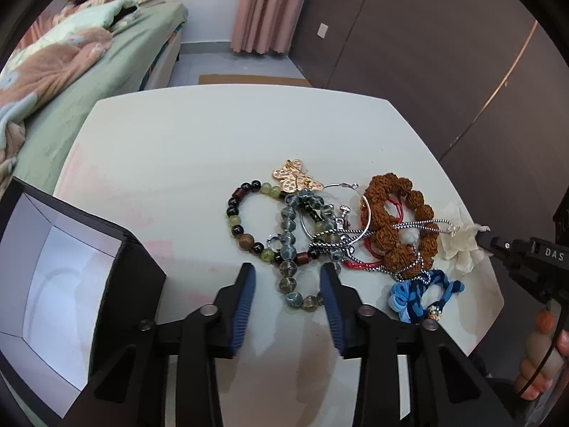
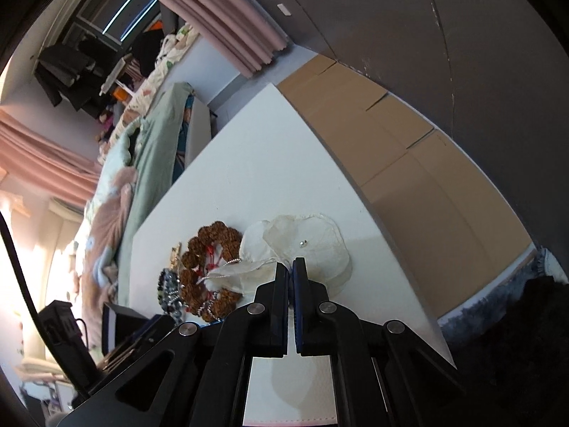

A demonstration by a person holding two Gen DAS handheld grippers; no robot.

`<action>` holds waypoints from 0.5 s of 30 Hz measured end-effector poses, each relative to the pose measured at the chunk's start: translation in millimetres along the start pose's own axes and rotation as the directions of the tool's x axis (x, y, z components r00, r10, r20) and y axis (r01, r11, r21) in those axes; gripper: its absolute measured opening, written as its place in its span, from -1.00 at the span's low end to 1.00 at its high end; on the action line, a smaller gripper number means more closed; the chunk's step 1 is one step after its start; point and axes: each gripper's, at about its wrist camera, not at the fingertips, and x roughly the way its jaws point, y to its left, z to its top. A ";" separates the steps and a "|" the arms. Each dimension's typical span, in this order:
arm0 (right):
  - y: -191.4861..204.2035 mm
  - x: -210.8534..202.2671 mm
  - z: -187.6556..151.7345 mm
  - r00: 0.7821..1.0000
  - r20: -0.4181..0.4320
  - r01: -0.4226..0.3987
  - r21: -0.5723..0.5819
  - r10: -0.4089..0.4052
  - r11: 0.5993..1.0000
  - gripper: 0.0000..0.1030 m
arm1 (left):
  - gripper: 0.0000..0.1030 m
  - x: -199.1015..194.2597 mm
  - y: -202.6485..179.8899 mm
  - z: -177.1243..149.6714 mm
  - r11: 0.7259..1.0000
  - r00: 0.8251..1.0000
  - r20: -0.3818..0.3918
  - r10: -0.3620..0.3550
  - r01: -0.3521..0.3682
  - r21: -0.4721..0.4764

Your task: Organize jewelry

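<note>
Surface: white rounded table [image 1: 177, 149], jewelry pile at right.
Room: green-sheeted bed [image 1: 106, 71] far left, pink curtains [image 1: 263, 7].
Left gripper [image 1: 288, 277]: wide.
Right gripper [image 2: 291, 267]: pinching white fabric flower [image 2: 313, 245].

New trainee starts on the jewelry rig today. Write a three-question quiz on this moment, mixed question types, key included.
1. True or false: the left gripper is shut on a bracelet.
2. What does the right gripper pinch? A) white fabric flower B) brown seed bracelet C) gold butterfly brooch
3. Fill in: the open black box lies to the pile's ____.

Key: 1 false; 2 A; 3 left.
</note>
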 end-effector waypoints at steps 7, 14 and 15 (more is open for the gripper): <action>16.2 -2.6 -1.8 0.998 0.013 -0.061 -0.037 0.061 0.997 -0.92 | -0.81 5.2 1.8 5.4 1.000 1.000 -0.002 -0.014 0.014 0.005; 37.9 -9.6 -4.3 0.984 0.046 -0.166 -0.071 0.169 0.984 -0.92 | -0.82 2.2 2.4 6.4 0.999 0.999 0.009 -0.047 0.047 0.013; 42.0 -11.6 -4.5 0.981 0.055 -0.182 -0.082 0.187 0.980 -0.92 | -0.82 -0.6 2.0 6.6 0.999 0.998 0.019 -0.052 0.051 0.017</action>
